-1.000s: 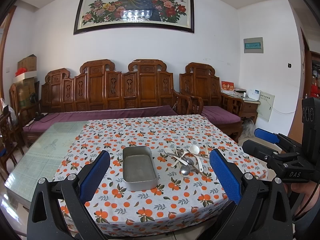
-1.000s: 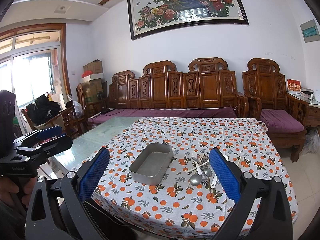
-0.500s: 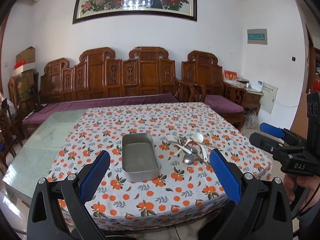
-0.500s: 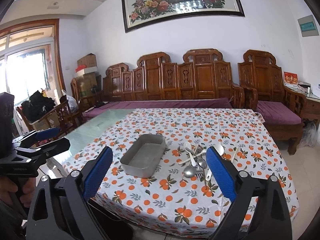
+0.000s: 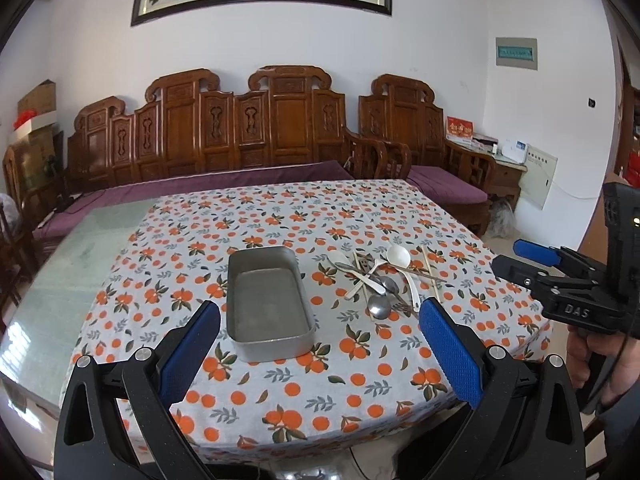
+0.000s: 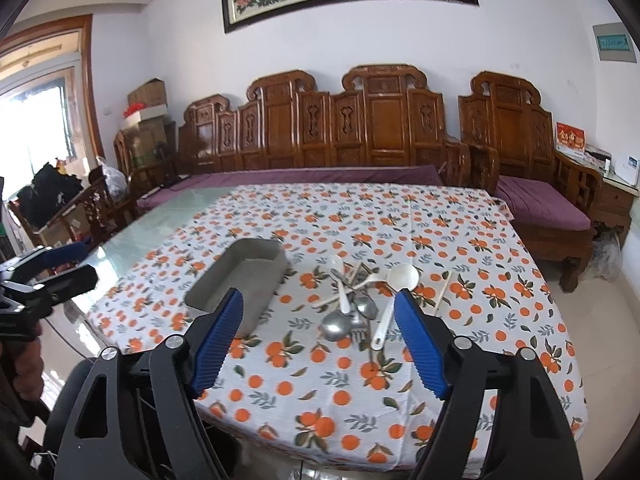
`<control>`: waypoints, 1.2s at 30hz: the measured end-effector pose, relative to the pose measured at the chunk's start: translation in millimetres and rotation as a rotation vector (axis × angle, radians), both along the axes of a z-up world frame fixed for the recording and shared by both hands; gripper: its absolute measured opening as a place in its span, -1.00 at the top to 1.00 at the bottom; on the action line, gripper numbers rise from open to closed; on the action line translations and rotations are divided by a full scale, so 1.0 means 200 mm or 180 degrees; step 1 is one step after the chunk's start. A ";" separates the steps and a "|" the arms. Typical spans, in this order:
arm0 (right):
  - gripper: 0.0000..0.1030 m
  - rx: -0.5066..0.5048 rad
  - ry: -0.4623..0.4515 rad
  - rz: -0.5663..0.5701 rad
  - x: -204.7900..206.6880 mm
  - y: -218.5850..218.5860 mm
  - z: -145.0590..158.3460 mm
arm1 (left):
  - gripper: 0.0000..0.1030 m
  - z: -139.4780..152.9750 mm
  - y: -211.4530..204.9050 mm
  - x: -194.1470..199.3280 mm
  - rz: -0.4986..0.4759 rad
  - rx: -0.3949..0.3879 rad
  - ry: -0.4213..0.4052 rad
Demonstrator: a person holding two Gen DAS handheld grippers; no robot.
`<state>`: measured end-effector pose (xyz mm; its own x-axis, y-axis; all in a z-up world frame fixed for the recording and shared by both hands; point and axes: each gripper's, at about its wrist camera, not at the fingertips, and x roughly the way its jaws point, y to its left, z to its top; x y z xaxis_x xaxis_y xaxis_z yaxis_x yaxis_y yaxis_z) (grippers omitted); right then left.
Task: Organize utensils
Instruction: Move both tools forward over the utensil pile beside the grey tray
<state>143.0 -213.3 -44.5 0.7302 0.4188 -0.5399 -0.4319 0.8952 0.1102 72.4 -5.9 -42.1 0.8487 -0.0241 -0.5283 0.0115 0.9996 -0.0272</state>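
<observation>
Tin (image 5: 269,304) sits empty on tablecloth (image 5: 280,384), utensils (image 5: 380,280) piled just beside it. Left gripper (image 5: 320,354) wide open, holds nothing. Right gripper (image 6: 320,340) closing, nothing between its jaws.

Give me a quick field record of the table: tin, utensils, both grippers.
tin: grey metal tin, nothing in it, on the orange-print tablecloth
utensils: one heap right of the tin, apart from it; white spoons, metal spoons, a fork, chopsticks
white ladle: at the heap's right side, bowl away from the camera
left gripper: open, holding nothing, in front of the tin
right gripper: jaws closing, nothing between them, short of the heap
</observation>
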 end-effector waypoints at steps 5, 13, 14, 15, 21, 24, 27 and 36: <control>-0.45 -0.0109 0.0117 -0.0022 0.16 -0.05 -0.06 | -0.85 -0.02 -0.04 0.11 -0.0096 0.0007 0.0075; -0.35 -0.0341 0.0270 -0.0066 0.43 -0.13 -0.16 | -0.58 -0.13 -0.17 0.32 -0.0252 0.0164 0.0283; -0.34 -0.0378 0.0288 -0.0062 0.46 -0.14 -0.18 | -0.56 -0.15 -0.19 0.36 -0.0267 0.0164 0.0325; -0.33 -0.0411 0.0305 -0.0058 0.49 -0.15 -0.20 | -0.53 -0.17 -0.20 0.38 -0.0281 0.0157 0.0357; -0.25 -0.0481 0.0491 -0.0063 0.63 -0.24 -0.36 | -0.38 -0.30 -0.29 0.56 -0.0342 0.0142 0.0559; -0.23 -0.0502 0.0581 -0.0079 0.69 -0.27 -0.43 | -0.32 -0.37 -0.33 0.67 -0.0342 0.0116 0.0656; -0.23 -0.0477 0.0647 -0.0096 0.73 -0.30 -0.48 | -0.26 -0.44 -0.37 0.79 -0.0348 0.0070 0.0749; -0.23 -0.0355 0.0785 -0.0157 0.79 -0.36 -0.56 | 0.08 -0.71 -0.44 1.19 -0.0242 -0.0109 0.1128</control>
<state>301.6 -285.6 -155.5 0.5889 0.3140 -0.7447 -0.3599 0.9269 0.1062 309.7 -93.5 -183.2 0.6081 -0.1028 -0.7872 0.0694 0.9947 -0.0763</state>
